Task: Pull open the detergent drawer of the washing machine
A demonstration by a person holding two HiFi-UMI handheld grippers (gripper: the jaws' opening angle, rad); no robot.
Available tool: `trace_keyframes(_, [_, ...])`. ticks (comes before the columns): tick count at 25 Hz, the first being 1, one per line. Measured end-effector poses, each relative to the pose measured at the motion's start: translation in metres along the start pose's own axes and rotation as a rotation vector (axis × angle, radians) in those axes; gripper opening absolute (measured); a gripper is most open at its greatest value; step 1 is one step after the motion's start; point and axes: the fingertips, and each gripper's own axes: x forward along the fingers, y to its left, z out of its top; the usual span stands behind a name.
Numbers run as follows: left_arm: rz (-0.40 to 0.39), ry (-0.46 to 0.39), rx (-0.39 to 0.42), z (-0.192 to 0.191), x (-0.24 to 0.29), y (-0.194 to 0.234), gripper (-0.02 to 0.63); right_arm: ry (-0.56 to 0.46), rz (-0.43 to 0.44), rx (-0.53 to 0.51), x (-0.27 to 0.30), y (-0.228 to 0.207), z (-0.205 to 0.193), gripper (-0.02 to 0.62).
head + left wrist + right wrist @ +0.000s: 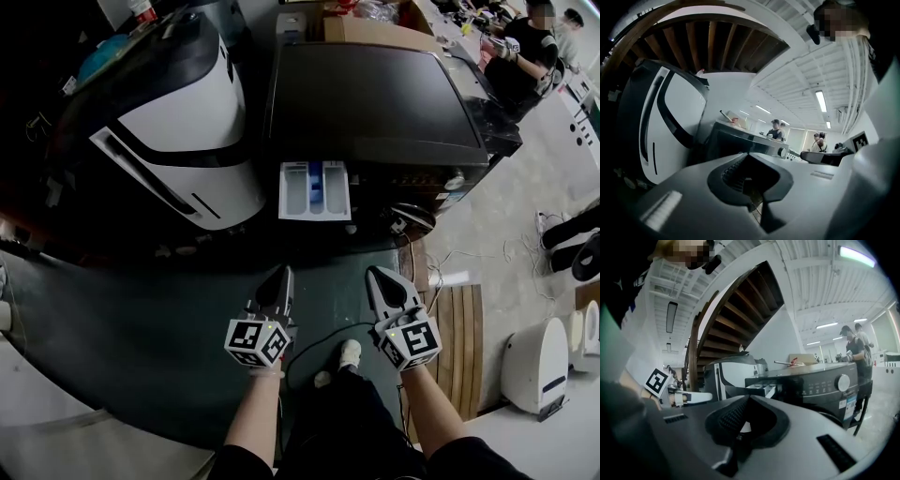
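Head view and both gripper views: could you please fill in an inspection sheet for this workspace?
Surface: dark green floor; wooden slatted panel at its right.
Job's things: washing machine; detergent drawer pulled out, white with a blue compartment.
Clutter: cardboard box behind the washing machine.
Tools: left tool and right tool both shut, empty, short of the drawer.
Cables: black cable on the floor by the person's shoe.
Surroundings: white-and-black machine left of the washing machine; people at far right; wooden staircase overhead.
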Motion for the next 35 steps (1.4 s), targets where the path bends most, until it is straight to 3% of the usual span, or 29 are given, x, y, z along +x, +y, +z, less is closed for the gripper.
trace_keyframes(19, [0.055, -0.047, 0.114, 0.063, -0.035, -0.026, 0.008, -0.019, 0.015, -0.059, -0.035, 0.007, 0.052, 0.012])
trace_keyframes(35, [0.083, -0.058, 0.179, 0.094, -0.057, -0.038, 0.009, -0.031, 0.024, -0.064, -0.051, 0.012, 0.078, 0.012])
